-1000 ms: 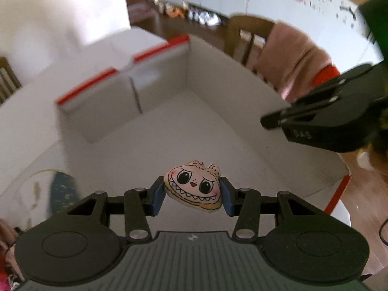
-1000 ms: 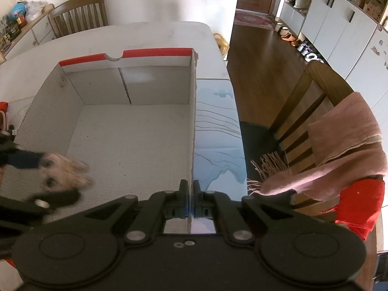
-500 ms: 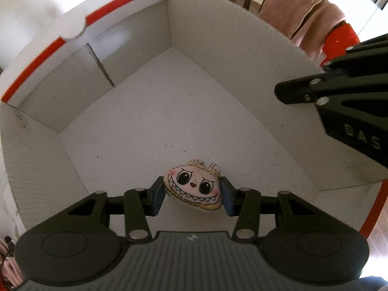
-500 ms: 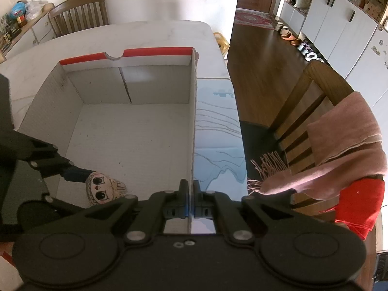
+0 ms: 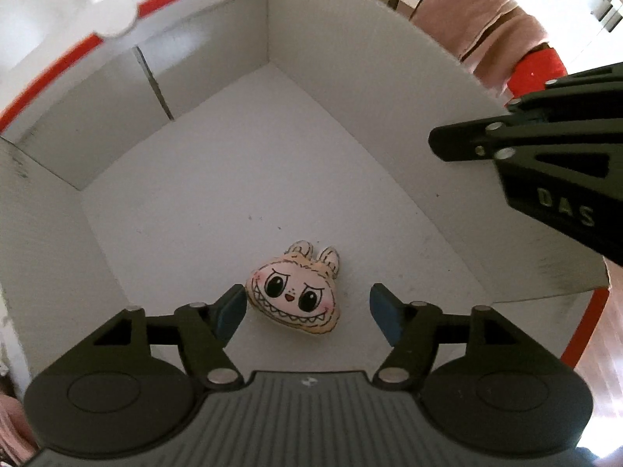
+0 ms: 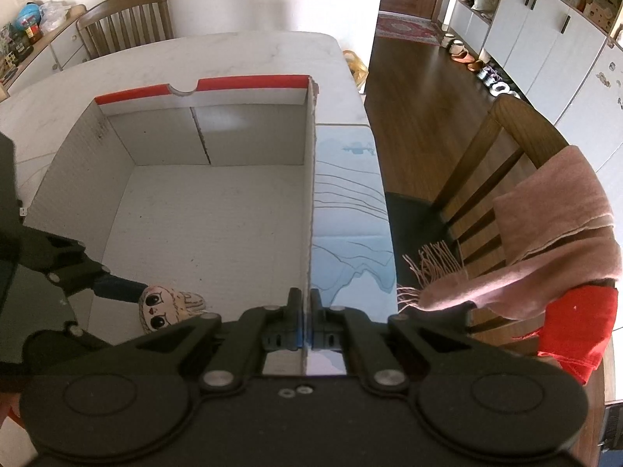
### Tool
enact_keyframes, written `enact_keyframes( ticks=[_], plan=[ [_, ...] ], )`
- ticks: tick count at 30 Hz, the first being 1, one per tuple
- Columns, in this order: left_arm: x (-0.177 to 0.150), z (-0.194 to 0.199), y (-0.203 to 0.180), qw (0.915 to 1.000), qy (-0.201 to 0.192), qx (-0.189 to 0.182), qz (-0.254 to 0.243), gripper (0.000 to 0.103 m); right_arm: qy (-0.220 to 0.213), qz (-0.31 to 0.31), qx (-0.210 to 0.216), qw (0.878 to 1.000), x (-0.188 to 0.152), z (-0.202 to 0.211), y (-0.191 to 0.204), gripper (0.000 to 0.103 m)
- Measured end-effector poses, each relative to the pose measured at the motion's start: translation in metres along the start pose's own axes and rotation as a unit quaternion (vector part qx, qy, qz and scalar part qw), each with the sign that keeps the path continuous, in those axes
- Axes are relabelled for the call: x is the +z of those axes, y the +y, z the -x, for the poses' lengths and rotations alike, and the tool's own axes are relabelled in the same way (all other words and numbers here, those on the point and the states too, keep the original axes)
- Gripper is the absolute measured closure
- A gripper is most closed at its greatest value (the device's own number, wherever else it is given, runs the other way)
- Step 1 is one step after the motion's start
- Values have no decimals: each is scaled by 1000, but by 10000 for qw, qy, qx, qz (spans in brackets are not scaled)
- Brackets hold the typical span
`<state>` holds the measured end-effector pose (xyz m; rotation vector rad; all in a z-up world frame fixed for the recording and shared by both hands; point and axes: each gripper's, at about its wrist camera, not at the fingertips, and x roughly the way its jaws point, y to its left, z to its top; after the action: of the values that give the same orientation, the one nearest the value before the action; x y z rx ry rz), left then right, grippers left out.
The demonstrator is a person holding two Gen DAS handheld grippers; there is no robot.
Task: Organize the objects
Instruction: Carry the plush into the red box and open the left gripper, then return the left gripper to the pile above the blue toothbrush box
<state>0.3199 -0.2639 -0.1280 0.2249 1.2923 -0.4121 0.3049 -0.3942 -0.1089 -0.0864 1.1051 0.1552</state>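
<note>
White counter (image 6: pixel 241 50) carries the open cardboard box (image 5: pixel 350 78), red-edged. Right claw (image 6: pixel 306 327) is clenched on the box's side wall, pinching the wall edge between its pads. Left claw (image 5: pixel 305 311) is inside the box, pointing steeply down; its jaws have just been opening and are now released. Small plush face toy (image 5: pixel 294 292) lies on the box floor between the left claw's blue pads (image 5: pixel 229 311), nearer the left-hand one, gap on the other side.
</note>
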Motion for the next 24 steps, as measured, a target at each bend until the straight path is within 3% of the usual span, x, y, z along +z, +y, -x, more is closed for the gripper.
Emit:
enact_keyframes(
  ticks=[13, 15, 16, 24],
  plan=[
    [-24, 84, 19, 9938, -1106, -76, 120, 34, 48, 55, -6, 10000, 0, 0, 1, 102],
    [-32, 100, 25, 9916, -1275, -17, 204, 34, 68, 47, 10, 10000, 1, 0, 0, 102],
    [-21, 98, 19, 9907, -1339, 13, 247, 34, 75, 41, 17, 10000, 2, 0, 0, 102],
    [-58, 136, 64, 9833, -1633, 305, 748, 34, 88, 44, 17, 9999, 2, 1, -1, 102]
  ],
)
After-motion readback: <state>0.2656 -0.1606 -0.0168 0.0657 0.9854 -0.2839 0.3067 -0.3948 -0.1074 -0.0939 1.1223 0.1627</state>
